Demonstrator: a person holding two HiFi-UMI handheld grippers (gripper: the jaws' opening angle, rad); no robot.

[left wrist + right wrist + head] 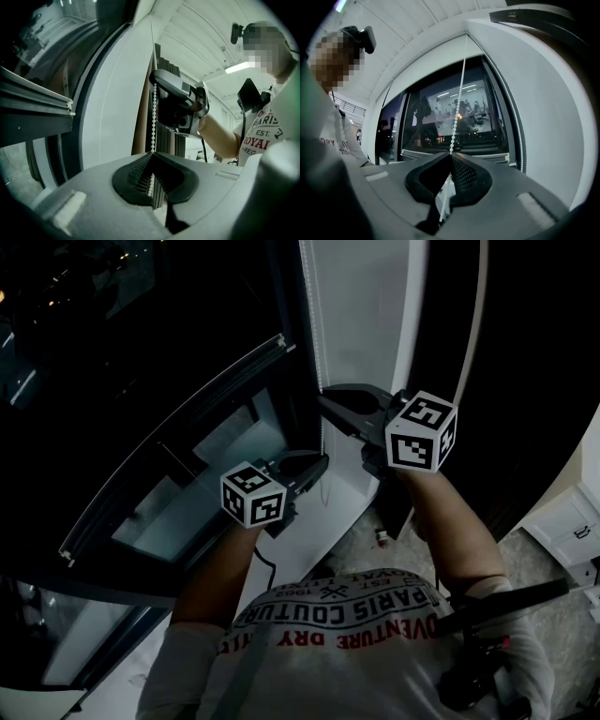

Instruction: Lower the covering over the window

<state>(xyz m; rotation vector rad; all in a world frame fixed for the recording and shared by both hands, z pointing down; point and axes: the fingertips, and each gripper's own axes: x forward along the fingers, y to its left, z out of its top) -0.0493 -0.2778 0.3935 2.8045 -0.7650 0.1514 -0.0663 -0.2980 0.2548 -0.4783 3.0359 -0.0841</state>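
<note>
A white bead chain (pixel 322 442) hangs down the right side of the dark window (pixel 141 381). My left gripper (pixel 319 463) is shut on the bead chain (pixel 153 117), which runs up out of its closed jaws (pixel 151 157). Higher on the same chain, my right gripper (pixel 325 401) is shut on it too. In the right gripper view the bead chain (pixel 459 98) rises from between the closed jaws (pixel 451 154) toward the top of the window frame. From the left gripper view the right gripper (pixel 159 79) shows just above, pinching the chain.
A white panel (pixel 361 306) stands right of the chain, and a second chain strand (pixel 514 117) runs down along it. The window glass (pixel 440 122) is dark with reflections. A grey window frame rail (pixel 169 442) lies left of the left gripper. A dark housing (pixel 525 16) sits overhead.
</note>
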